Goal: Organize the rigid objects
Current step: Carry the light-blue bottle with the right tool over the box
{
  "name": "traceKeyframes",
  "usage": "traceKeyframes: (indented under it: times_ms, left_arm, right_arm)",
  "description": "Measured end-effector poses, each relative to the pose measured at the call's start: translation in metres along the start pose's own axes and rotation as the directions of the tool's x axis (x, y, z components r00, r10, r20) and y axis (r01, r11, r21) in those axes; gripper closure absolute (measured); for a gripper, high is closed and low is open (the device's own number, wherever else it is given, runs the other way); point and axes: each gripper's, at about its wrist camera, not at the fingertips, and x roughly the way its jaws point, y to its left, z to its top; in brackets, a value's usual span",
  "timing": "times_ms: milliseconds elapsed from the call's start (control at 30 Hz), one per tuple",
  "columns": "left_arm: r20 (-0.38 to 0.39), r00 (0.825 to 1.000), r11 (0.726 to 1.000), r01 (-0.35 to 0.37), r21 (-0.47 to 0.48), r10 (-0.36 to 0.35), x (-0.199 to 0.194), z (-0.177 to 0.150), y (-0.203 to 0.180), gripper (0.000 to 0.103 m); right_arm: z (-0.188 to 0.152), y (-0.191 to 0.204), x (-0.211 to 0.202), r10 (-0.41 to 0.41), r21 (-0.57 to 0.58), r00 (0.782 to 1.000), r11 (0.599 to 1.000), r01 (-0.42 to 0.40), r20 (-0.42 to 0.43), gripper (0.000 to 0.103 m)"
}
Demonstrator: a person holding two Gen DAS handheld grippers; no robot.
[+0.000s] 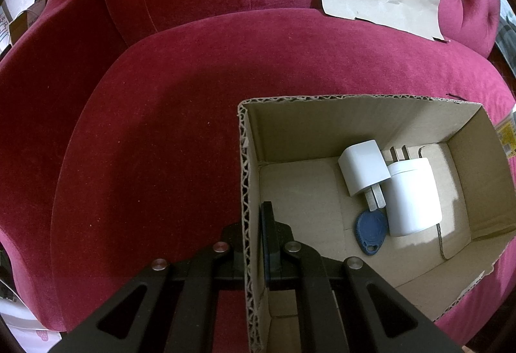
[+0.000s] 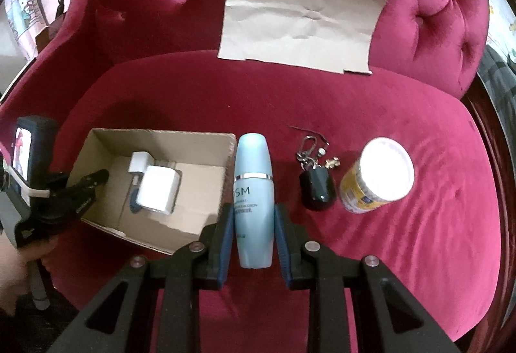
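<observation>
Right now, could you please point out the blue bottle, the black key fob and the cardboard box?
blue bottle (image 2: pixel 253 191), right wrist view, labelled body.
black key fob (image 2: pixel 317 190), right wrist view, glossy shell.
cardboard box (image 1: pixel 250 191), left wrist view, corrugated near wall.

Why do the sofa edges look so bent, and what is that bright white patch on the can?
Both wrist views use fisheye lenses, so the crimson velvet sofa bulges and the corners go black. In the right wrist view, glare washes out the white lid of the yellow can. In the left wrist view, light streaks the brown cardboard box's floor.
</observation>
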Motion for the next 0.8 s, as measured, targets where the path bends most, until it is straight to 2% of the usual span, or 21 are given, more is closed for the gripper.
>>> traceKeyframes:
  times_ms: [800]
  left_arm:
    - [-0.001,1.0,1.0,0.001,-0.002,-0.001,0.0,0.0,-0.001,0.098]
  right_arm:
    - [0.021,0.075,0.009,0.141,-0.134,0.99,0.981,-0.142,-0.016,0.077]
